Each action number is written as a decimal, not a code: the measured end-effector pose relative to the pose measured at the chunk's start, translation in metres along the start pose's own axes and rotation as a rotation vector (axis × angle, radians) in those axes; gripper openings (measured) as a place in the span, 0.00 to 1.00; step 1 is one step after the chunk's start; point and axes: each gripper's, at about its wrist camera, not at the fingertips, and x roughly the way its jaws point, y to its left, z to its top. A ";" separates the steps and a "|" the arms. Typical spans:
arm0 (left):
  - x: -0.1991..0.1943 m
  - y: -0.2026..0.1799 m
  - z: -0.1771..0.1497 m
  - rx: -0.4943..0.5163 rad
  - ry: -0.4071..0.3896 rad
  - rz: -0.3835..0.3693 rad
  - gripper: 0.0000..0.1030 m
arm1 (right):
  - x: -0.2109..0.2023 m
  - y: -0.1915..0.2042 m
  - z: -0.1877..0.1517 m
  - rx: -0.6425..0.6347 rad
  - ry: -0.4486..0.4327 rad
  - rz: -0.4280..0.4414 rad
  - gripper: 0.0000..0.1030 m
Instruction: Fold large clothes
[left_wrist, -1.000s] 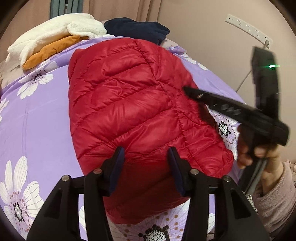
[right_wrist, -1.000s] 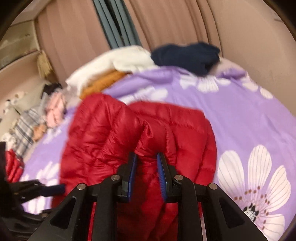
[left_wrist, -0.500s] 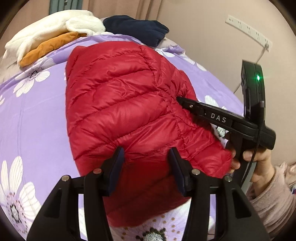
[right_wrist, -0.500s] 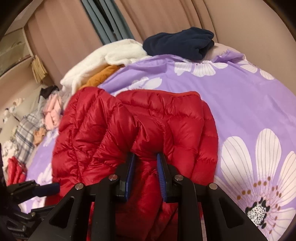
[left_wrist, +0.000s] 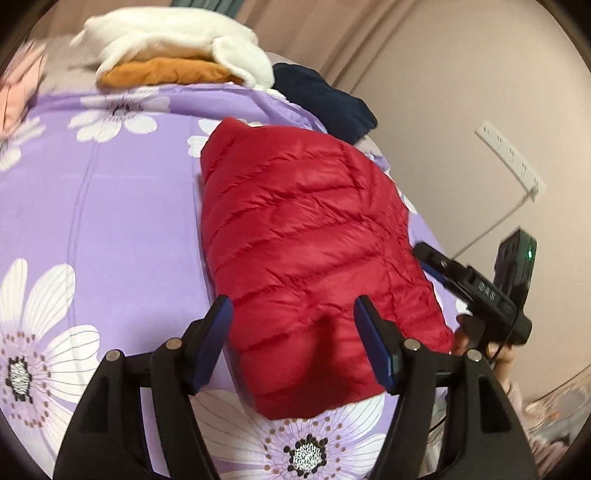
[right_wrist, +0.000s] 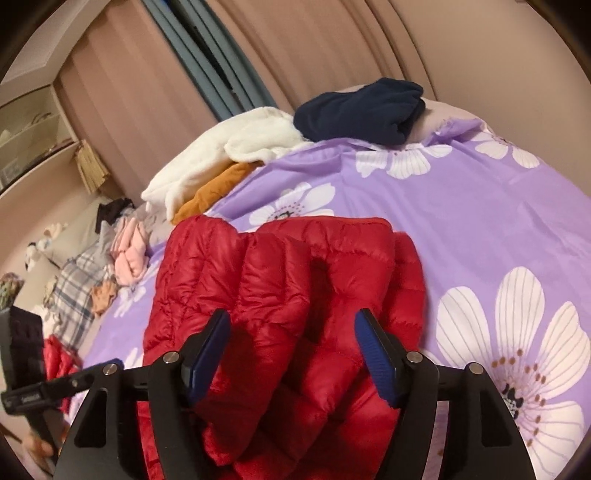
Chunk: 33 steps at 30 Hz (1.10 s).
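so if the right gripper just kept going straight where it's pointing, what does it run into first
Most likely the red puffer jacket. The right gripper has just been opening its jaws, and the puffy fabric lies between and ahead of them, on the purple floral bedspread. Depth is hard to judge.

Only one marking can be partly read: pale letters that look like "DAS", blurred, printed on the black body of the right gripper, seen at about three o'clock in the left wrist view. A small pale label on the left gripper is too blurred to read.
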 end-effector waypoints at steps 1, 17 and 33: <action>0.003 0.005 0.002 -0.018 0.004 -0.003 0.66 | -0.001 -0.001 0.000 0.007 -0.001 -0.011 0.83; 0.023 0.054 0.010 -0.236 0.062 -0.124 0.72 | 0.000 -0.088 -0.030 0.452 0.088 0.151 0.98; 0.066 0.072 0.013 -0.404 0.123 -0.273 0.83 | 0.041 -0.091 -0.047 0.627 0.183 0.331 0.99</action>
